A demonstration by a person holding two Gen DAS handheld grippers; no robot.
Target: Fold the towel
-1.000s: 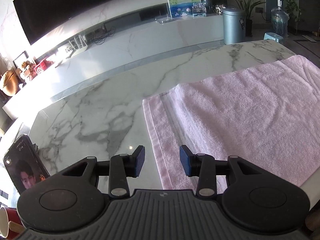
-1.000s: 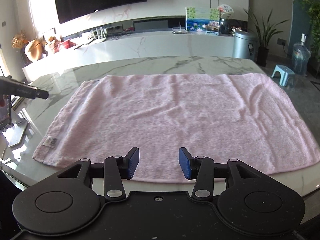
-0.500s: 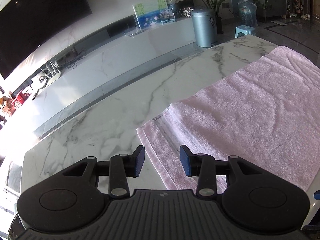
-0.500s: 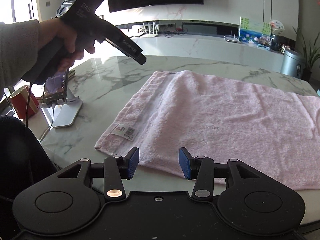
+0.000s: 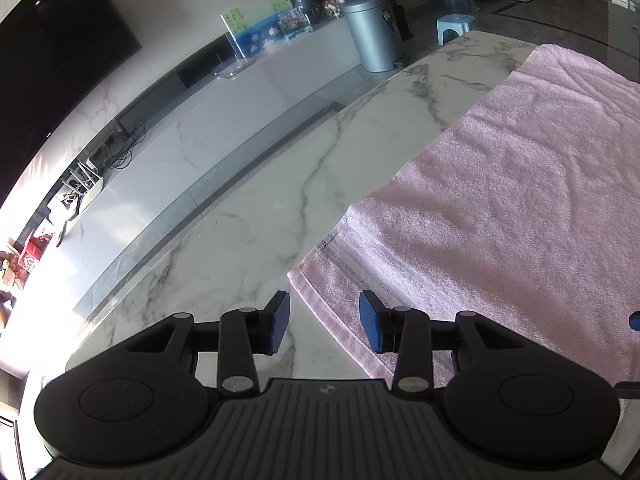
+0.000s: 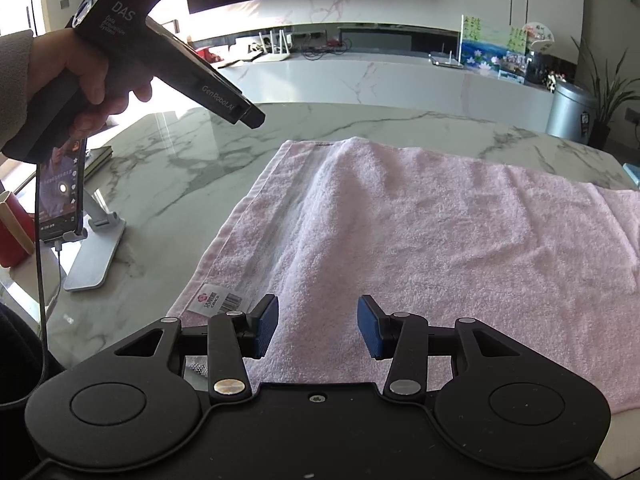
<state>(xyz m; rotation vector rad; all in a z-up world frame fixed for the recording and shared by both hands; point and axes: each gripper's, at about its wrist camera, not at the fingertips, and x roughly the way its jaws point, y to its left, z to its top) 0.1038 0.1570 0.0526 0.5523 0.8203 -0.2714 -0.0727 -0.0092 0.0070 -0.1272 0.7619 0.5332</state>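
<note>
A pink towel (image 6: 420, 232) lies flat and unfolded on the white marble table (image 6: 168, 208). It also shows in the left wrist view (image 5: 500, 208). My left gripper (image 5: 324, 322) is open and empty, hovering over the towel's left short edge near its far corner. My right gripper (image 6: 316, 326) is open and empty, low over the towel's near left corner, just right of the white label (image 6: 218, 300). The left gripper's body, held in a hand, shows in the right wrist view (image 6: 160, 60) above the table's left side.
A phone on a silver stand (image 6: 60, 200) and a red cup (image 6: 14, 232) stand at the table's left edge. Beyond the table are a long white counter (image 5: 224, 120), a grey bin (image 5: 370, 32) and a wall TV (image 5: 52, 80).
Both grippers have moved toward the towel's left end. The left gripper has swung right over the short edge. The right gripper has shifted left and down to the corner with the label.
</note>
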